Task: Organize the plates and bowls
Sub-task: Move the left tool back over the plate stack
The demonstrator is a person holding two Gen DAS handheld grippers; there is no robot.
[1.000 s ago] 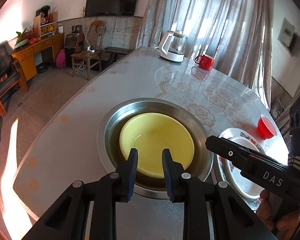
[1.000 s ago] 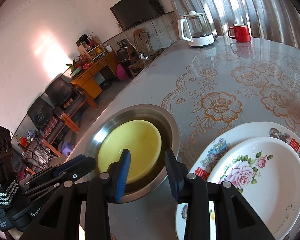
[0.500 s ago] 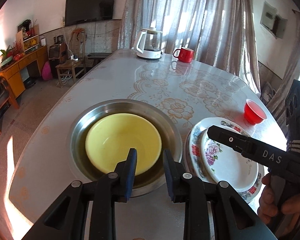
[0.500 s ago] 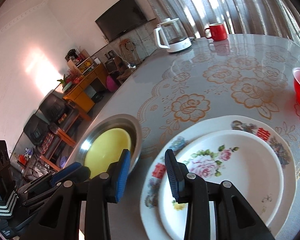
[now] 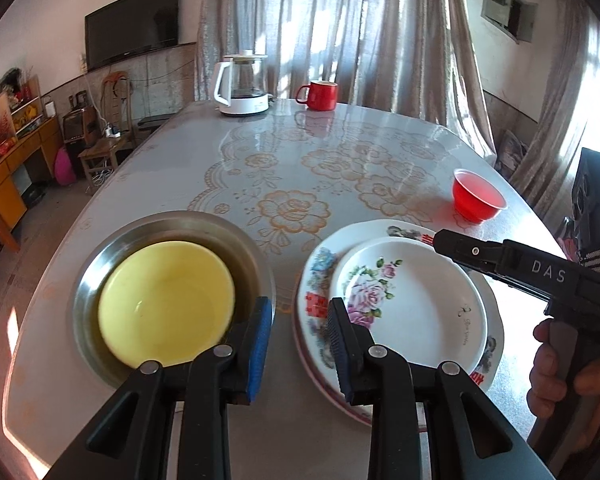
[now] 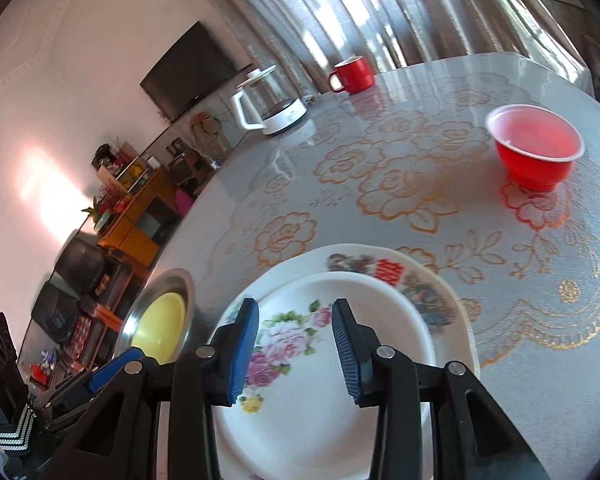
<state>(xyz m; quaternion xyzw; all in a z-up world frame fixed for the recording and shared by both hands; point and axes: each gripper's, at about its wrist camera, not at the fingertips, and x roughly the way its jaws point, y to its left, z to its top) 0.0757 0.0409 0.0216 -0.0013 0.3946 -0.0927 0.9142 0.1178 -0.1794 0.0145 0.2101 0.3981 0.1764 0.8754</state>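
Plates [image 6: 324, 412] now under right tongs [image 6: 294, 354]

Large plate [image 6: 440, 300] near edge hidden behind right gripper [image 6: 294, 344] arms — steel basin [image 6: 168, 292] partly hidden too.

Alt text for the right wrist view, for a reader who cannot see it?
The right gripper, open and empty, hovers over a small floral plate stacked on a larger one. A red bowl stands beyond; a yellow bowl sits in a steel basin to the left.
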